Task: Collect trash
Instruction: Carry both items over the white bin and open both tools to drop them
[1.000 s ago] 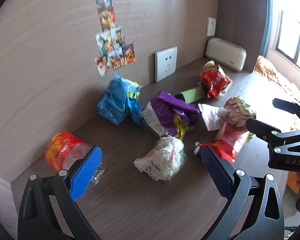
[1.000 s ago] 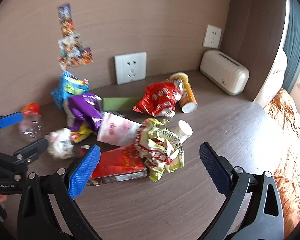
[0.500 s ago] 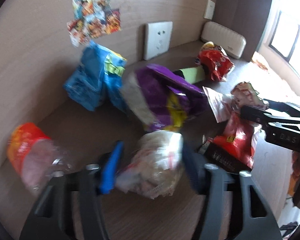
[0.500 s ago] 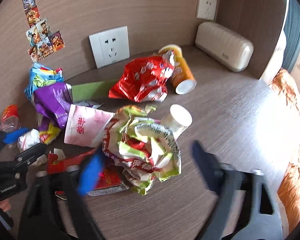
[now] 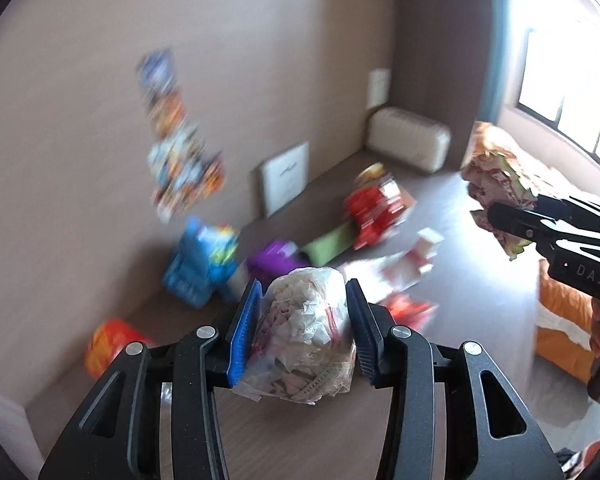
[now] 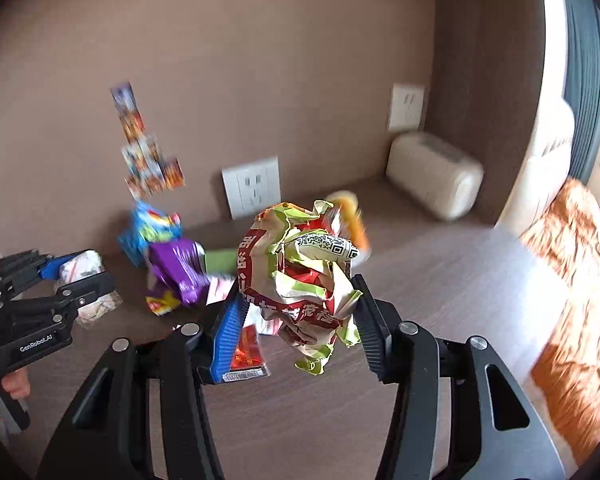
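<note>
My left gripper point(image 5: 302, 326) is shut on a crumpled white paper wad point(image 5: 304, 336) and holds it above the desk; it also shows in the right wrist view point(image 6: 80, 276). My right gripper point(image 6: 296, 312) is shut on a crumpled green, red and white wrapper point(image 6: 304, 276), lifted off the desk; that wrapper shows at the right of the left wrist view point(image 5: 496, 184). On the desk lie a blue bag point(image 6: 148, 232), a purple bag point(image 6: 176, 268), a red bag point(image 5: 374, 208), a flat red packet point(image 6: 248, 354) and a crushed red-labelled bottle point(image 5: 108, 344).
A wooden desk point(image 6: 340, 420) runs along a wall with a white socket point(image 6: 252, 188) and stickers point(image 6: 148, 160). A cream box point(image 6: 436, 176) stands at the back right. An orange can point(image 6: 352, 220) lies behind the wrapper. An orange bedspread point(image 6: 572, 280) lies at the right.
Both grippers closed on their trash and lifted: the left on the white paper wad, the right on the crumpled wrapper. Both views rose away from the desk.
</note>
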Action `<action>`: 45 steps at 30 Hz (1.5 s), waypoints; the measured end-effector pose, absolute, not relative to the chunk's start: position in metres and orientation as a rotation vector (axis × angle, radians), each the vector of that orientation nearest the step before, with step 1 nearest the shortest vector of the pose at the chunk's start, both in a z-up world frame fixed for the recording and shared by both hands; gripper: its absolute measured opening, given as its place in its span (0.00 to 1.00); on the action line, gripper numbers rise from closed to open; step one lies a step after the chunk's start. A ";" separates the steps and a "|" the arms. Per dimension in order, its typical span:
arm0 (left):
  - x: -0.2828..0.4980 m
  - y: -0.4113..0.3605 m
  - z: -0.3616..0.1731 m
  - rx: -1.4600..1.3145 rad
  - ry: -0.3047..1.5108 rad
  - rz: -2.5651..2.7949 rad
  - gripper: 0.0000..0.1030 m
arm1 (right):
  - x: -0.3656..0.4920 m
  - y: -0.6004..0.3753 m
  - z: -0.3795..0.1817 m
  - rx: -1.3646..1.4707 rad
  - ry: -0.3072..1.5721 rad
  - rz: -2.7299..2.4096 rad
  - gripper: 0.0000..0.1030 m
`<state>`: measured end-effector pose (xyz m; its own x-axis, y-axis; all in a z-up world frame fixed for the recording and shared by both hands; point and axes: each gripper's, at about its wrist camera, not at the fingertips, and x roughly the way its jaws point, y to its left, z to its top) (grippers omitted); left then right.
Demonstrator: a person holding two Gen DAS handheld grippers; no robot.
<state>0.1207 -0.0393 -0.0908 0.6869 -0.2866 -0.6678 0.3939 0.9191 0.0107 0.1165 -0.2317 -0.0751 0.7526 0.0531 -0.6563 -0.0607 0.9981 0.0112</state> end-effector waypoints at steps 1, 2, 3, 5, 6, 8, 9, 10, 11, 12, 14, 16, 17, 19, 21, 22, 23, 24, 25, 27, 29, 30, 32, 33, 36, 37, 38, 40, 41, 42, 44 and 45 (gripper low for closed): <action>0.118 -0.048 -0.086 0.168 0.708 -0.404 0.42 | 0.109 -0.237 -0.067 -0.015 0.700 0.051 0.52; 0.117 -0.061 -0.082 0.182 0.700 -0.433 0.42 | 0.100 -0.245 -0.059 -0.020 0.685 0.033 0.52; 0.113 -0.080 -0.077 0.204 0.687 -0.483 0.42 | 0.092 -0.253 -0.055 -0.022 0.675 0.016 0.52; 0.107 -0.105 -0.076 0.236 0.678 -0.536 0.42 | 0.071 -0.272 -0.048 -0.027 0.662 -0.035 0.52; 0.102 -0.128 -0.077 0.267 0.674 -0.580 0.42 | 0.064 -0.282 -0.047 -0.027 0.665 -0.057 0.52; 0.093 -0.161 -0.082 0.309 0.673 -0.640 0.42 | 0.044 -0.303 -0.048 -0.023 0.674 -0.105 0.52; 0.087 -0.176 -0.084 0.326 0.675 -0.672 0.42 | 0.034 -0.313 -0.050 -0.020 0.681 -0.127 0.52; 0.080 -0.188 -0.085 0.337 0.676 -0.694 0.42 | 0.026 -0.323 -0.054 -0.018 0.691 -0.149 0.52; 0.073 -0.208 -0.089 0.356 0.681 -0.732 0.42 | 0.014 -0.336 -0.058 -0.015 0.702 -0.175 0.52; 0.067 -0.225 -0.092 0.371 0.685 -0.760 0.42 | 0.006 -0.347 -0.062 -0.010 0.713 -0.193 0.52; 0.059 -0.252 -0.099 0.395 0.699 -0.802 0.42 | -0.013 -0.372 -0.075 0.000 0.748 -0.230 0.52; 0.048 -0.289 -0.111 0.424 0.721 -0.860 0.42 | -0.030 -0.395 -0.088 -0.001 0.777 -0.243 0.52; 0.042 -0.312 -0.120 0.449 0.740 -0.892 0.42 | -0.041 -0.410 -0.097 -0.006 0.796 -0.245 0.52; 0.029 -0.345 -0.134 0.491 0.756 -0.936 0.42 | -0.054 -0.434 -0.116 -0.023 0.841 -0.249 0.52; 0.013 -0.382 -0.153 0.546 0.775 -0.985 0.42 | -0.066 -0.462 -0.142 -0.028 0.901 -0.239 0.52; 0.004 -0.400 -0.163 0.576 0.783 -1.008 0.42 | -0.071 -0.474 -0.156 -0.031 0.929 -0.233 0.52; -0.002 -0.415 -0.175 0.607 0.789 -1.026 0.42 | -0.077 -0.488 -0.171 -0.037 0.958 -0.222 0.52; -0.011 -0.439 -0.195 0.660 0.801 -1.048 0.42 | -0.082 -0.498 -0.186 -0.044 0.985 -0.211 0.53; -0.013 -0.451 -0.209 0.686 0.812 -1.061 0.42 | -0.086 -0.508 -0.202 -0.054 1.011 -0.198 0.53; -0.019 -0.479 -0.248 0.737 0.851 -1.101 0.42 | -0.090 -0.526 -0.240 -0.078 1.064 -0.167 0.53; -0.026 -0.506 -0.298 0.782 0.900 -1.138 0.42 | -0.094 -0.544 -0.283 -0.091 1.115 -0.123 0.53; -0.029 -0.515 -0.315 0.791 0.922 -1.151 0.42 | -0.095 -0.552 -0.306 -0.103 1.138 -0.100 0.53; -0.032 -0.535 -0.374 0.824 0.982 -1.182 0.42 | -0.098 -0.566 -0.352 -0.116 1.183 -0.049 0.53; -0.031 -0.540 -0.394 0.838 0.998 -1.186 0.42 | -0.098 -0.572 -0.374 -0.122 1.199 -0.024 0.53; -0.027 -0.557 -0.475 0.872 1.065 -1.200 0.42 | -0.097 -0.586 -0.451 -0.165 1.248 0.057 0.53; -0.027 -0.561 -0.499 0.886 1.070 -1.203 0.42 | -0.096 -0.590 -0.473 -0.178 1.252 0.079 0.53; -0.027 -0.566 -0.520 0.901 1.069 -1.203 0.42 | -0.094 -0.593 -0.500 -0.199 1.259 0.103 0.53; -0.026 -0.576 -0.567 0.943 1.068 -1.193 0.42 | -0.093 -0.596 -0.538 -0.220 1.258 0.140 0.53; -0.025 -0.580 -0.585 0.957 1.069 -1.192 0.42 | -0.094 -0.598 -0.558 -0.237 1.257 0.153 0.53; -0.025 -0.585 -0.608 0.968 1.078 -1.191 0.42 | -0.093 -0.599 -0.573 -0.247 1.264 0.166 0.53; -0.029 -0.587 -0.629 0.962 1.105 -1.216 0.50 | -0.095 -0.603 -0.603 -0.270 1.269 0.195 0.54; -0.030 -0.588 -0.644 0.963 1.124 -1.226 0.64 | -0.097 -0.604 -0.616 -0.280 1.272 0.214 0.62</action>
